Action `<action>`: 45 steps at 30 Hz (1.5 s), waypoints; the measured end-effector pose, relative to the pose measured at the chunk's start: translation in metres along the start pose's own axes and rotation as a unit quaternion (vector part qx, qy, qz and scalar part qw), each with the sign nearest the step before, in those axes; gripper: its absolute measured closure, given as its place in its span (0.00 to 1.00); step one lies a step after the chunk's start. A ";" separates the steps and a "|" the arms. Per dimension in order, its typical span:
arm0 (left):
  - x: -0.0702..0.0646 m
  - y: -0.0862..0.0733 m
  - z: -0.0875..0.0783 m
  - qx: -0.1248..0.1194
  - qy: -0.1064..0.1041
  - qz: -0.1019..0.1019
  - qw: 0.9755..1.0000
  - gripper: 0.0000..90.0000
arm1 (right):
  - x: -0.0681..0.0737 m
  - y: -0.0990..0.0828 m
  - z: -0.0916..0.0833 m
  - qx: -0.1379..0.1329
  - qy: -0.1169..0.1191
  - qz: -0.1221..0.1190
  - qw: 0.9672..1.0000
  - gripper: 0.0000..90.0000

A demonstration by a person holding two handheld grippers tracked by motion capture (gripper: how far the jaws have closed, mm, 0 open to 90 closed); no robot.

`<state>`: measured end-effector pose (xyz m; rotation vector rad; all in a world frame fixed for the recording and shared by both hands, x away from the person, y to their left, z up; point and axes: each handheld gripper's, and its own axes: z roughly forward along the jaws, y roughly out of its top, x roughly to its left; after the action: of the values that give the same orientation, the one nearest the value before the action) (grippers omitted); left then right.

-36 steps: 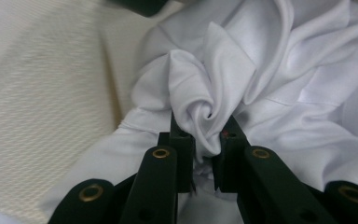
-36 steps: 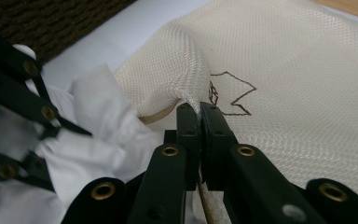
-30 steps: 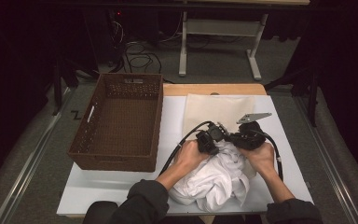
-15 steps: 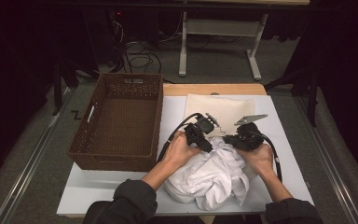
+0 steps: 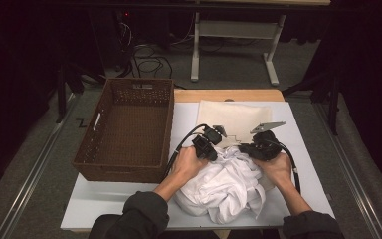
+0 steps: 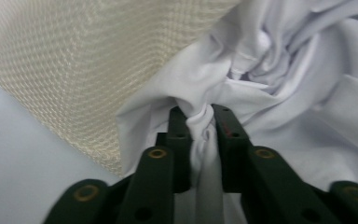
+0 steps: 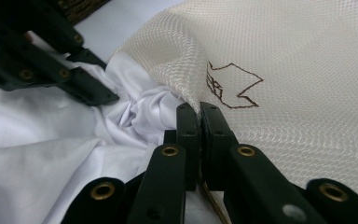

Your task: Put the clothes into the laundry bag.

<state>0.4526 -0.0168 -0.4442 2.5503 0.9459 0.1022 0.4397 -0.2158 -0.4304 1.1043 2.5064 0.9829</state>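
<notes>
At the white table point(image 5: 129, 199), I work two grippers over a crumpled white cloth point(image 5: 224, 186) heaped at the near edge, at six o'clock of the tabletop. My left gripper point(image 5: 208, 147) sits at the heap's eleven o'clock; in the left gripper view its jaws pinch a twisted fold of the white cloth point(image 6: 279, 93) between them, the fabric bunched in the narrow gap of the left gripper point(image 6: 200, 122).

My right gripper point(image 5: 258, 148), grey plate on top, rests at the heap's one o'clock. In the right gripper view the jaws of the right gripper point(image 7: 199, 112) are pressed nearly together on the raised edge of a cream mesh bag point(image 7: 298, 93), which bears a small brown stitched outline point(image 7: 233, 86). The white cloth point(image 7: 51, 149) lies just beside that edge, at nine o'clock of the jaws, and my left gripper point(image 7: 51, 65) shows at ten o'clock.

The cream mesh bag point(image 5: 234, 117) lies flat at the table's twelve o'clock, its near edge touching the heap. A brown wicker basket point(image 5: 129, 92) stands at the table's nine o'clock, apart from the cloth.
</notes>
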 end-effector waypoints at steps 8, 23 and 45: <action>-0.027 0.001 -0.027 -0.056 -0.040 0.066 0.995 0.92 | 0.001 0.004 0.000 -0.017 -0.003 0.002 1.000 0.98; -0.010 0.028 0.012 -0.055 0.040 0.007 0.998 0.78 | 0.016 0.005 -0.007 -0.024 0.011 -0.027 0.999 0.99; -0.001 -0.030 -0.028 -0.020 0.046 -0.009 0.999 0.36 | 0.007 0.001 -0.006 -0.008 -0.003 -0.019 1.000 0.98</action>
<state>0.4275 0.0131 -0.4312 2.5190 0.9910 0.2332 0.4323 -0.2129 -0.4244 1.0502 2.4997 0.9872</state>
